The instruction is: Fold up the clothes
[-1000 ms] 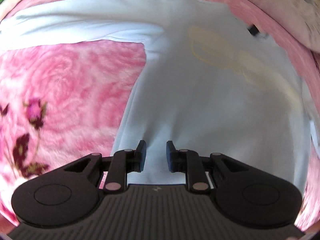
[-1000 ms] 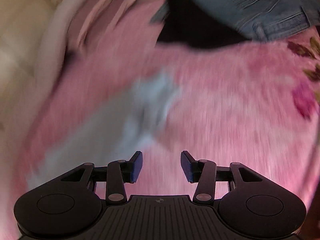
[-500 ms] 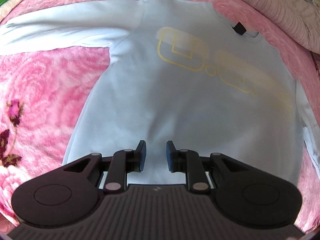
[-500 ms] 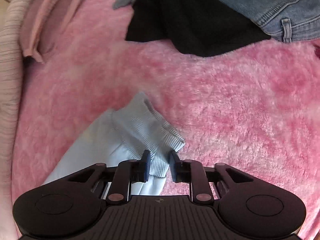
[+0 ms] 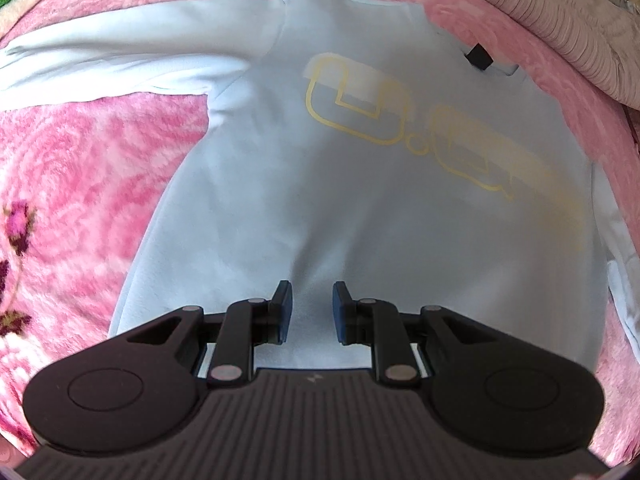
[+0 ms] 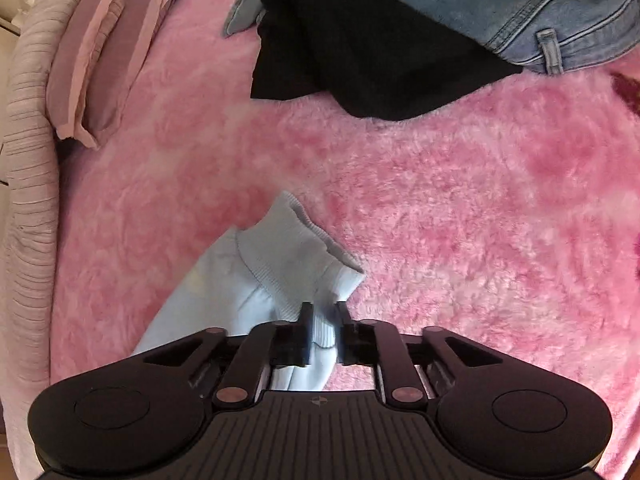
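Right gripper [image 6: 323,322] opening around one cuff [image 6: 296,248], apparently ribbed

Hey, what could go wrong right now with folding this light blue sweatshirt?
1. The right gripper has only the ribbed cuff edge between its opening jaws, so the sleeve may slip out.
2. The left gripper stands open over the sweatshirt hem, holding nothing; pulling the sleeve might drag the body askew.

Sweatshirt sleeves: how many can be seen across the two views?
2. One sleeve lies stretched out to the left on the pink blanket; the other sleeve has its cuff between the right gripper's opening jaws.
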Demonstrator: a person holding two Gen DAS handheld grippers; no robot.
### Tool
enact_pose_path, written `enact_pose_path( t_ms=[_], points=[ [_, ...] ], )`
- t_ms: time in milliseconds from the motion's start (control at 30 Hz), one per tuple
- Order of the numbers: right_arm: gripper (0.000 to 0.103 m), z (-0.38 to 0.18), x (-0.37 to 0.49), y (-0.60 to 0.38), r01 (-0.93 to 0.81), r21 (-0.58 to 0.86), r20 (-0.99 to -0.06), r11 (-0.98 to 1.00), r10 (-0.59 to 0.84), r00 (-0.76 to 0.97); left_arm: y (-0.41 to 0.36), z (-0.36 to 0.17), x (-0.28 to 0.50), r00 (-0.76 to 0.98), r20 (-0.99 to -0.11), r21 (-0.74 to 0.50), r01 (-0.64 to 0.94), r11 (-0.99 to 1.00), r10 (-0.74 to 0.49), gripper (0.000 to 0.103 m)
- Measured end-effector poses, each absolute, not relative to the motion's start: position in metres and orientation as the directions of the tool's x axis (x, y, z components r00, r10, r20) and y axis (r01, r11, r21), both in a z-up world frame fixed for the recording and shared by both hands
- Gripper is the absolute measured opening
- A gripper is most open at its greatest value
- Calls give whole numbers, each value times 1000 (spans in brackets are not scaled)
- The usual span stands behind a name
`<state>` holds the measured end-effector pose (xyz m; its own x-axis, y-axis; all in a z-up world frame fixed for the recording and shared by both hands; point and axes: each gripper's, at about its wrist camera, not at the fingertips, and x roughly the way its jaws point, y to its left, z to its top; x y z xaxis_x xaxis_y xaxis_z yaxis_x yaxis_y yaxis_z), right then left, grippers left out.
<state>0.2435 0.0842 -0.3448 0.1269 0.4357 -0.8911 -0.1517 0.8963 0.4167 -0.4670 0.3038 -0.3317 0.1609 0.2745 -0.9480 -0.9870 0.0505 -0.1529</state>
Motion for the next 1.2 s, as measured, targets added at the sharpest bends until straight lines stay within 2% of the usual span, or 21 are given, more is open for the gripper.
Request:
enact_pose_path(
  t_ms=[33,67,100,133,167,267,300,400,500,533,567,633,700,800,933,1067,1200],
  points=[
    [32,-348,245,88,-161,407,-895,899,427,126,304,-332,-467,162,-948,-154,-987,51,273,17],
    [31,-353,246,92,-173,396,-899,902,419,125,303,-333,-466,163,-948,-155,-987,52,273,17],
    [25,-357,246,94,-182,387,-901,904,413,135,303,-333,-466,164,-948,-156,-986,53,272,17],
    [9,-357,245,96,-207,390,-895,897,422,146,303,-333,-466,165,-948,-157,-986,54,272,17],
    [6,-351,241,98,-257,391,-883,884,439,167,303,-332,-467,168,-946,-159,-986,56,276,17],
    [5,-316,221,94,-449,387,-779,805,546,308,302,-330,-472,172,-942,-163,-985,56,289,17],
    [5,-317,219,90,-460,386,-770,799,554,316,302,-330,-474,170,-941,-162,-985,52,292,17],
    [5,-342,224,79,-400,378,-824,835,501,266,302,-333,-484,156,-945,-155,-988,25,287,17],
    [14,-359,226,69,-350,363,-859,863,456,233,300,-329,-496,148,-946,-148,-989,21,289,17],
    [22,-354,222,67,-346,357,-856,867,453,251,299,-325,-501,147,-944,-145,-989,29,295,18],
    [30,-347,214,66,-359,350,-853,865,453,261,298,-321,-506,144,-943,-140,-989,38,301,22],
    [36,-331,191,62,-416,344,-845,842,471,252,294,-315,-524,129,-943,-122,-992,40,307,27],
    [37,-319,159,59,-499,376,-835,780,519,183,289,-311,-545,128,-945,-127,-992,23,302,29],
    [37,-319,92,49,-597,471,-827,649,561,-43,280,-308,-579,128,-951,-138,-990,-17,283,31],
    [37,-337,10,35,-583,564,-813,585,516,-270,267,-314,-610,169,-954,-181,-983,-25,247,35],
    [38,-345,-34,17,-531,565,-820,631,500,-278,257,-327,-621,251,-949,-257,-966,-8,193,37],
    [38,-336,-59,4,-589,502,-854,633,469,-224,248,-346,-624,342,-928,-347,-938,-8,148,38]
  ],
)
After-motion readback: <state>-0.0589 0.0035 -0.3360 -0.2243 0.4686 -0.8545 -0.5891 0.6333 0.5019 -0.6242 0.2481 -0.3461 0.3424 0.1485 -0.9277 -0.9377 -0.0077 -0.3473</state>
